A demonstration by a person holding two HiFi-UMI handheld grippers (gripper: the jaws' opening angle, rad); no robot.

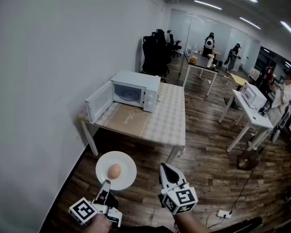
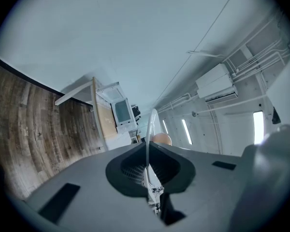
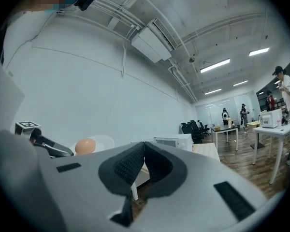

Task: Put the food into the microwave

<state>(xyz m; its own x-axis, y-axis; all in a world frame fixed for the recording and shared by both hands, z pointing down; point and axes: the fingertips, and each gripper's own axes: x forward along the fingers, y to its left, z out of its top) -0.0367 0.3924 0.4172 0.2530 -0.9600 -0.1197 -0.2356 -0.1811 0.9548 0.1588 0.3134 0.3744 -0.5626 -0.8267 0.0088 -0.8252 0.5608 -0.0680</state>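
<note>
Egg [image 1: 115, 171] on plate [image 1: 129, 177], microwave [image 1: 136, 90] on table [image 1: 170, 123] ahead

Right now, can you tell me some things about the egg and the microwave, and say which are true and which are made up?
1. The left gripper holds a white plate by its rim. True.
2. Two eggs lie on the plate. False: there is one egg.
3. The microwave has its door shut. False: the door stands open.
4. The right gripper is shut and holds nothing. True.
5. The plate is inside the microwave. False: it is held in the air above the floor, short of the table.
</note>
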